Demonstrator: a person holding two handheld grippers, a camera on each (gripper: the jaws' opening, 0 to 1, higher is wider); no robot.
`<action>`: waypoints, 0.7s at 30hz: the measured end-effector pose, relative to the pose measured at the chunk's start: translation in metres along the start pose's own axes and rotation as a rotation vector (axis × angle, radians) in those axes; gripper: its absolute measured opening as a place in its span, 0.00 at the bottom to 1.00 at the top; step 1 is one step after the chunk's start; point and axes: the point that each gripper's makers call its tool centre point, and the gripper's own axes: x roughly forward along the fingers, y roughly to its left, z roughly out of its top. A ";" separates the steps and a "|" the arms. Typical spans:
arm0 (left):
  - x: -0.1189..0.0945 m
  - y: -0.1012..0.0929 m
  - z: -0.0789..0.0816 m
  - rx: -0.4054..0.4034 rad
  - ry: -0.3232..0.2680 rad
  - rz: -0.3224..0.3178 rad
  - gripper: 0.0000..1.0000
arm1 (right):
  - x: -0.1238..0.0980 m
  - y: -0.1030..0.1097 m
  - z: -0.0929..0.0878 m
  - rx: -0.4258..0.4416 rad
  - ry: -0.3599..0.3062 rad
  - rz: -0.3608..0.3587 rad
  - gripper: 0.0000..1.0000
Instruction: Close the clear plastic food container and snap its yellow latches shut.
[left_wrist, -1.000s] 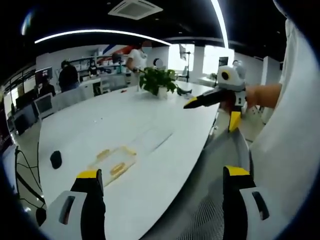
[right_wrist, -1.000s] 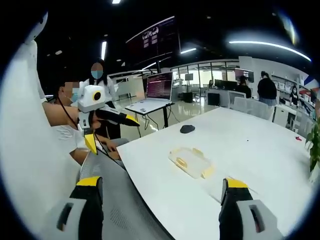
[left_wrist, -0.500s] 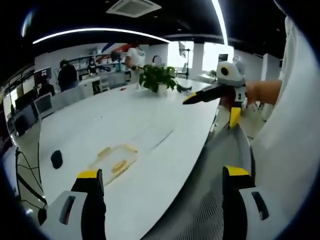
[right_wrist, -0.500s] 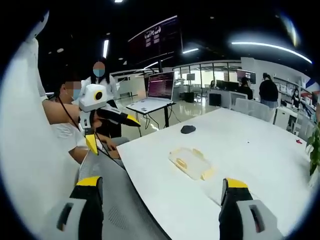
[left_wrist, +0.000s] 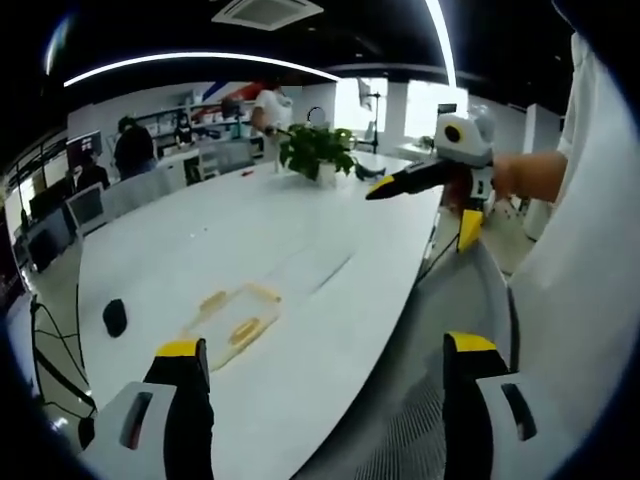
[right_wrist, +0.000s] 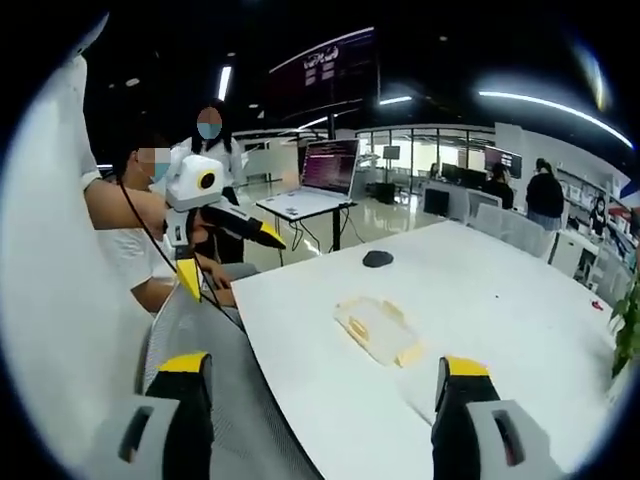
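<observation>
A clear plastic food container (left_wrist: 235, 316) with yellow latches lies flat on the white table (left_wrist: 200, 250). It is well ahead of my left gripper (left_wrist: 325, 345), whose jaws stand wide open with nothing between them. A faint clear outline (left_wrist: 312, 272), perhaps a lid, lies just past it. In the right gripper view the container (right_wrist: 378, 330) sits ahead and slightly right of centre, beyond my open, empty right gripper (right_wrist: 322, 365). The right gripper (left_wrist: 378, 190) also hangs in the air above the table's near edge in the left gripper view. The left gripper (right_wrist: 272, 240) comes in from the left in the right gripper view.
A black mouse (left_wrist: 115, 317) lies left of the container, and is also seen as mouse (right_wrist: 378, 258). A potted plant (left_wrist: 318, 155) stands at the table's far end. A grey mesh chair (right_wrist: 205, 335) is at the near edge. A laptop (right_wrist: 325, 175) sits on a side desk, with people around it.
Both views have shifted a little with the hands. The container has stayed where it was on the table and both grippers have stayed open.
</observation>
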 end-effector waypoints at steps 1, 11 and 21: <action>0.000 0.000 0.000 0.002 0.003 -0.001 0.97 | 0.000 -0.001 0.000 -0.005 0.002 -0.002 0.93; 0.003 0.012 0.001 0.009 0.006 -0.003 0.98 | 0.009 -0.014 0.010 -0.005 -0.020 -0.013 0.99; 0.008 0.025 0.001 0.033 0.027 -0.008 0.98 | 0.025 -0.019 0.013 -0.039 0.005 0.002 0.99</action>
